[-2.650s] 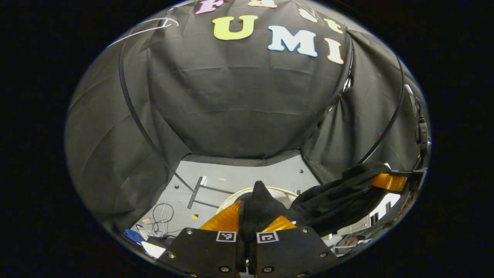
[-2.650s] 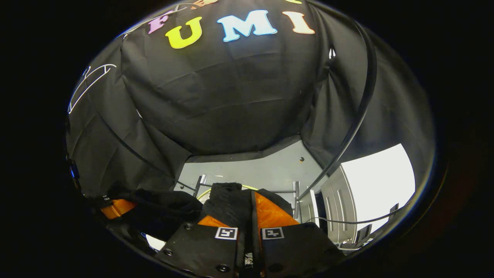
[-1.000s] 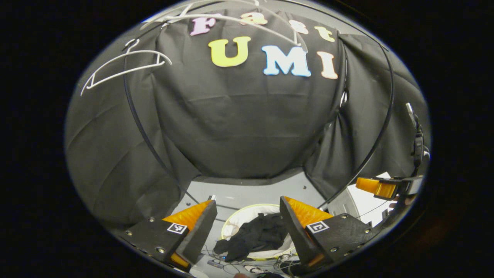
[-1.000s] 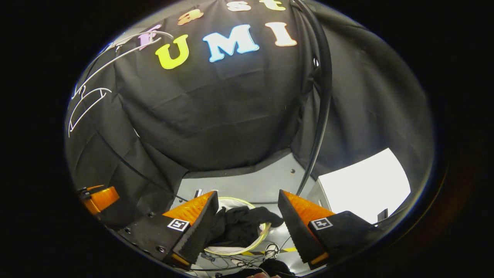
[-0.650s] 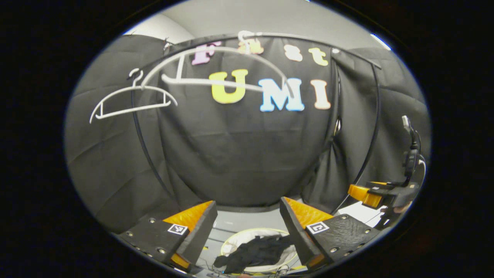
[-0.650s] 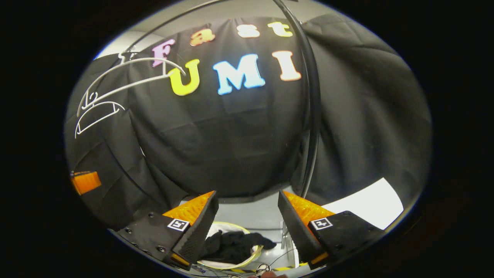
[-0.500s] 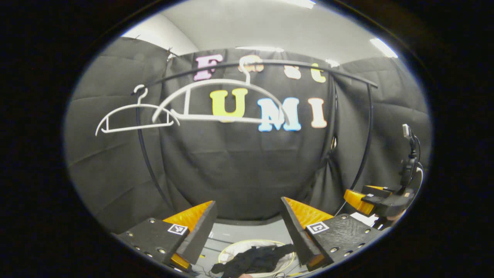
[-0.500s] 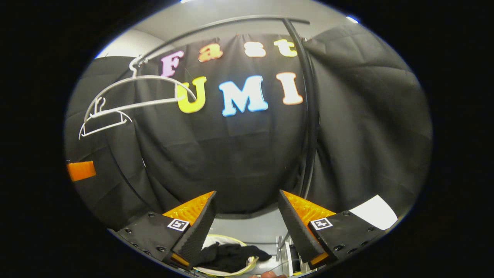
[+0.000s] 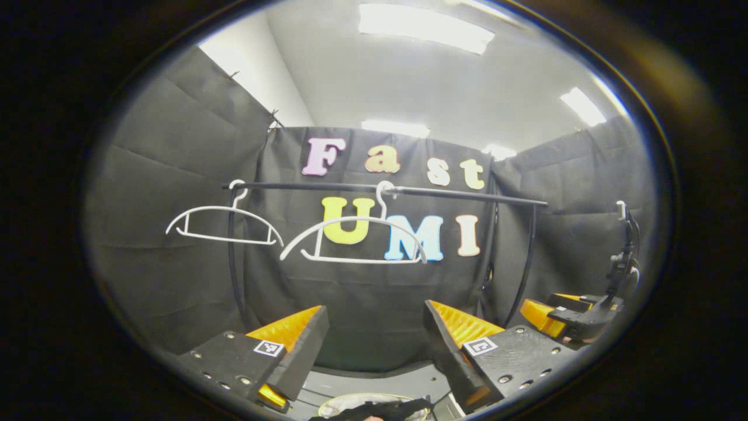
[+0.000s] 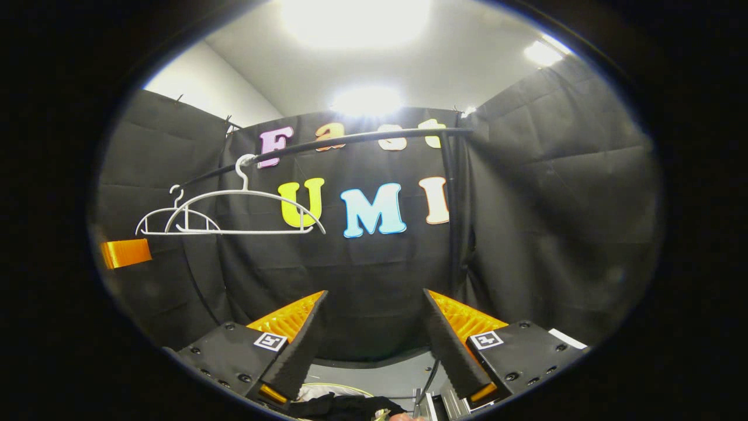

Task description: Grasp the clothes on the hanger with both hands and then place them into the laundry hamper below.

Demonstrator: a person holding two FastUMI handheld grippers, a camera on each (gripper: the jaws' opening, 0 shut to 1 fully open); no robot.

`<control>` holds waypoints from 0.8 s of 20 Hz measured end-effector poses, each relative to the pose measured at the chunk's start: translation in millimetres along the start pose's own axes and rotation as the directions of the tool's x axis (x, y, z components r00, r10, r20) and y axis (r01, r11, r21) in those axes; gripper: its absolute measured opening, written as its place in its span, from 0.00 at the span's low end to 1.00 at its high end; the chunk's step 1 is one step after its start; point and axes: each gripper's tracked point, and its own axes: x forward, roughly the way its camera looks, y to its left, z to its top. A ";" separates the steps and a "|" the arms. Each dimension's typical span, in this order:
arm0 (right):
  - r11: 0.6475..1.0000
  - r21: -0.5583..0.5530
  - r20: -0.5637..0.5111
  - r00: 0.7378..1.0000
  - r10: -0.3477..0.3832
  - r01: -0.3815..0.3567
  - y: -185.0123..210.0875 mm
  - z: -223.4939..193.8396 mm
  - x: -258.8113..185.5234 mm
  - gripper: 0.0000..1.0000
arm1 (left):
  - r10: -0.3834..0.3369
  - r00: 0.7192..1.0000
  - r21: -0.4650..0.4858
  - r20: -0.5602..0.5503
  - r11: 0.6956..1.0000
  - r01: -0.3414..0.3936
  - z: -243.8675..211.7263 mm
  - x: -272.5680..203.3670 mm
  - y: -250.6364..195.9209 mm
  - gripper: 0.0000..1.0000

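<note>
Both tongs stand with their fingers wide apart and nothing between them: the left tongs (image 9: 374, 345) in the left gripper view, the right tongs (image 10: 371, 342) in the right gripper view. Each looks level at the booth's back wall, so they sit well above the hamper; I judge that a resting pose after the drop, since the garment is not in either grip. The right tongs (image 9: 561, 313) also show far off at the edge of the left gripper view, and a bit of the left tongs (image 10: 125, 252) shows at the edge of the right gripper view.

Two hangers hang bare from the rail (image 9: 444, 193): one hanger (image 9: 353, 240) near the middle, a second hanger (image 9: 225, 225) further along. They hang level and apart from each other (bare hangers fit a task that looks done).

The clothes (image 10: 342, 404) lie at the very bottom of the right gripper view, a dark, crumpled heap with soft folds. They rest inside the hamper (image 9: 350, 400), whose pale round rim peeks out below the fingers in the left gripper view, with the clothes (image 9: 385, 406) slumped across it. One fold seems to drape over the rim; how much hangs outside I cannot tell.
</note>
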 end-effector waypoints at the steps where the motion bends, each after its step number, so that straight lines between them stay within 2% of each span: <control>1: 1.000 -0.001 0.009 1.000 0.025 -0.025 6.1 -1.6 -9.4 0.96 | 0.017 1.000 -0.003 0.014 1.000 -0.017 0.3 -3.5 5.1 0.95; 2: 0.999 -0.011 0.017 0.999 0.036 -0.036 7.0 -2.2 -17.4 1.00 | 0.031 0.999 -0.004 0.024 1.000 -0.031 -0.6 -7.7 8.7 0.95; 4: 0.998 -0.059 0.019 1.000 0.014 -0.013 -5.6 -11.7 -26.9 0.92 | 0.031 0.999 0.010 0.036 0.999 -0.032 -0.7 -14.2 5.8 0.95; 6: 0.995 -0.102 0.012 1.000 0.013 -0.011 -8.6 -18.0 -26.7 0.92 | 0.020 0.999 0.040 0.027 0.999 -0.021 -4.9 -23.3 -2.5 0.95; 7: 0.994 -0.106 0.014 1.000 0.026 -0.024 -7.1 -19.2 -25.5 0.98 | 0.027 1.000 0.046 0.014 0.999 -0.028 -9.8 -27.1 -4.6 0.95; 8: 0.994 -0.102 0.015 0.999 0.038 -0.036 -8.0 -19.2 -22.2 0.98 | 0.035 0.999 0.047 -0.001 0.998 -0.035 -16.7 -30.1 -6.6 0.94; 9: 0.995 -0.089 0.013 0.999 0.053 -0.052 -8.5 -21.0 -19.6 0.94 | 0.044 0.999 0.041 -0.009 0.998 -0.044 -21.5 -32.9 -10.0 0.94; 11: 0.994 -0.048 -0.001 0.996 0.094 -0.094 -8.9 -26.2 -12.0 0.99 | 0.074 0.997 0.018 0.001 0.997 -0.074 -23.3 -41.0 -15.7 0.94; 12: 0.993 -0.037 -0.011 0.994 0.113 -0.113 -10.8 -29.3 -9.9 0.94 | 0.090 0.996 0.001 0.012 0.996 -0.090 -23.5 -45.2 -17.8 0.94; 16: 0.986 -0.062 -0.055 0.987 0.153 -0.156 -24.2 -33.9 7.2 0.94 | 0.164 0.986 -0.041 0.028 0.986 -0.162 -20.4 -52.1 -21.8 0.94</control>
